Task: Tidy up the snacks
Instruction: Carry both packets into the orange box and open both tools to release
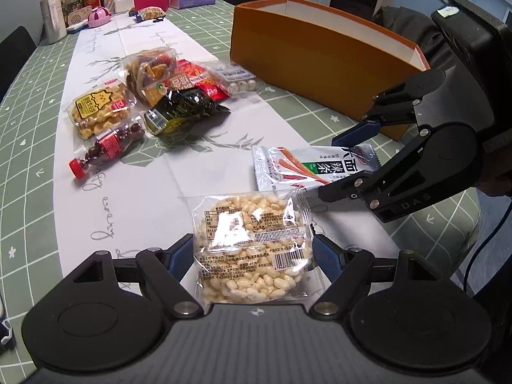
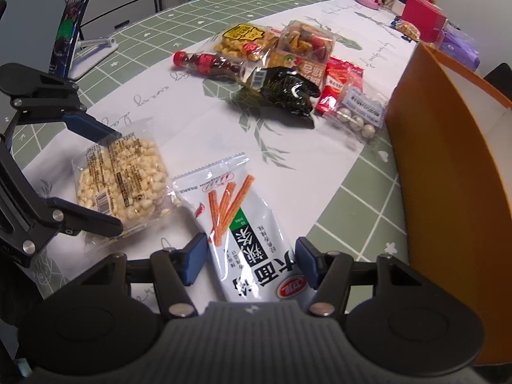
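from my left wrist i see that the sorting has hardly begun. the orange box (image 1: 320, 54) stands open at the far right of the table (image 1: 32, 160), and the little of its inside that shows is bare white wall; i cannot see its floor. a heap of snacks lies on the white runner (image 1: 144, 185): a waffle bag (image 1: 99, 112), a small red-capped bottle (image 1: 105, 147), a dark green packet (image 1: 182, 108), a clear tub of mixed crisps (image 1: 150, 70), a red pack (image 1: 204, 83) and a strip of white balls (image 1: 238, 78). my left gripper (image 1: 254, 256) is spread on either side of the puffed rice cake (image 1: 252, 243), the blue pads just beside the wrapper's edges; whether they press it yet i cannot tell. my right gripper (image 1: 339, 166) reaches in from the right over the spicy stick packet (image 1: 307, 166).

from my right wrist the spicy stick packet (image 2: 249, 233) lies lengthwise between my spread fingers, its near end under the right gripper (image 2: 248, 260), with gaps showing on both sides, so nothing is pinched. the puffed rice cake (image 2: 121, 179) sits to the left between the left gripper's (image 2: 120, 180) two fingers. the orange box (image 2: 448, 192) rises close on the right, so i judge both packets go there next, with the heap left after them.
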Action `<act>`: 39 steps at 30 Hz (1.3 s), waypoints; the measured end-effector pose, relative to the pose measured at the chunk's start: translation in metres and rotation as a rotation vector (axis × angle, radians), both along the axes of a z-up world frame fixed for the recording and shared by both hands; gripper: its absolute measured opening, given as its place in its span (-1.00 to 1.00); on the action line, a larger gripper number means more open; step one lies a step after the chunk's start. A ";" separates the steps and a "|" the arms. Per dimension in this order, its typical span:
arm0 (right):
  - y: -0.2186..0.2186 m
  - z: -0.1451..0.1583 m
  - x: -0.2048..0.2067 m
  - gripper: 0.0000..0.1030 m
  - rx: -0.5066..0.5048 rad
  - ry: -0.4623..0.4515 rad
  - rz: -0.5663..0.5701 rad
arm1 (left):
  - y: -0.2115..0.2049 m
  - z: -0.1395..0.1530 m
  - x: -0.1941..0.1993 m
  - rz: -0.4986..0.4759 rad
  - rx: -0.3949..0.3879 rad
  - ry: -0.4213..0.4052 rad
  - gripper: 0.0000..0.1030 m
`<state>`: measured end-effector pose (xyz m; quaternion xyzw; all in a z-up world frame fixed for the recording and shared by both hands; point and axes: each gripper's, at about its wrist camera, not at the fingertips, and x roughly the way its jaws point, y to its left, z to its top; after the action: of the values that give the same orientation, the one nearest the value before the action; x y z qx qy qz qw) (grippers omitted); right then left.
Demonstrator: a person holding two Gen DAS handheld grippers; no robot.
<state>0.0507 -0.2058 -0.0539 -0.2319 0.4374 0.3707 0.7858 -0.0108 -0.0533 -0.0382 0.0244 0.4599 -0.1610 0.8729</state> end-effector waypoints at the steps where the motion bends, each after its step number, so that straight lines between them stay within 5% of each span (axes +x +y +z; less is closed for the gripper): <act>1: -0.001 0.003 0.000 0.15 -0.006 -0.016 -0.010 | 0.001 0.003 0.000 0.003 -0.004 -0.007 0.77; 7: -0.009 0.027 0.012 0.15 0.006 -0.064 -0.102 | 0.007 0.028 0.004 0.030 -0.036 -0.061 0.77; 21: -0.037 0.136 0.044 0.15 0.243 -0.165 -0.261 | -0.002 0.089 0.035 0.044 -0.085 -0.191 0.77; 32: -0.091 0.144 0.075 0.14 0.286 -0.169 -0.374 | -0.049 0.118 0.091 -0.040 -0.039 -0.249 0.77; 39: -0.117 0.138 0.089 0.13 0.275 -0.169 -0.446 | -0.095 0.119 0.118 -0.101 -0.073 -0.265 0.77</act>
<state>0.1401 -0.3224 0.0844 -0.0511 0.3563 0.2237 0.9057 0.1072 -0.1479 0.0812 0.0366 0.3324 -0.2168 0.9171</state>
